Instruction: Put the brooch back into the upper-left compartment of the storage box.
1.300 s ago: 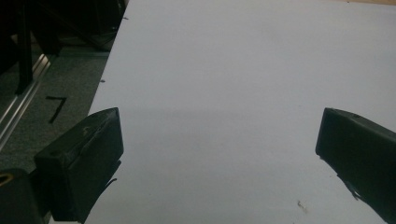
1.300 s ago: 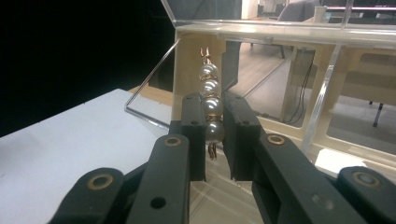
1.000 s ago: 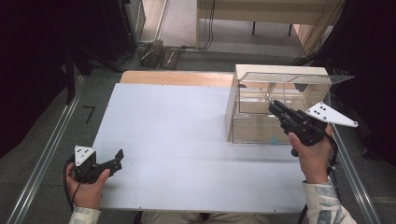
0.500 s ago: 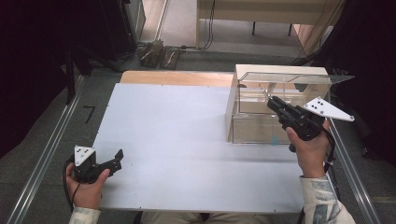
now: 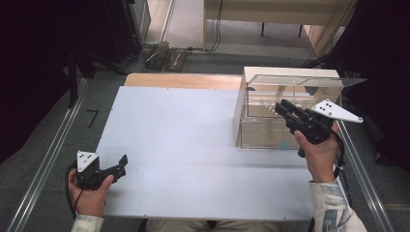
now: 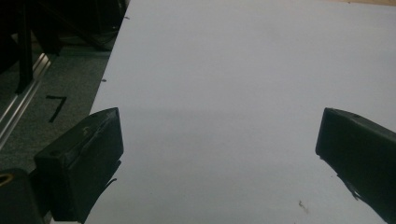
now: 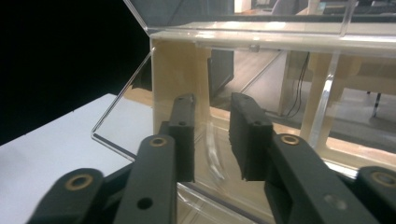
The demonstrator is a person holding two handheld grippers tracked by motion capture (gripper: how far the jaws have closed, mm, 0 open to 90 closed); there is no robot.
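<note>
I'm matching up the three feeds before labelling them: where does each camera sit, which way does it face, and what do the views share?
High view: above the person's side, facing forward and down on the white table; forearms, left gripper, right gripper.
Left gripper view: on the left gripper, facing across bare table between wide-apart jaws.
Right gripper view: on the right gripper, facing the clear box, jaws slightly parted, just opening.
Shared: the box and the tabletop.
</note>
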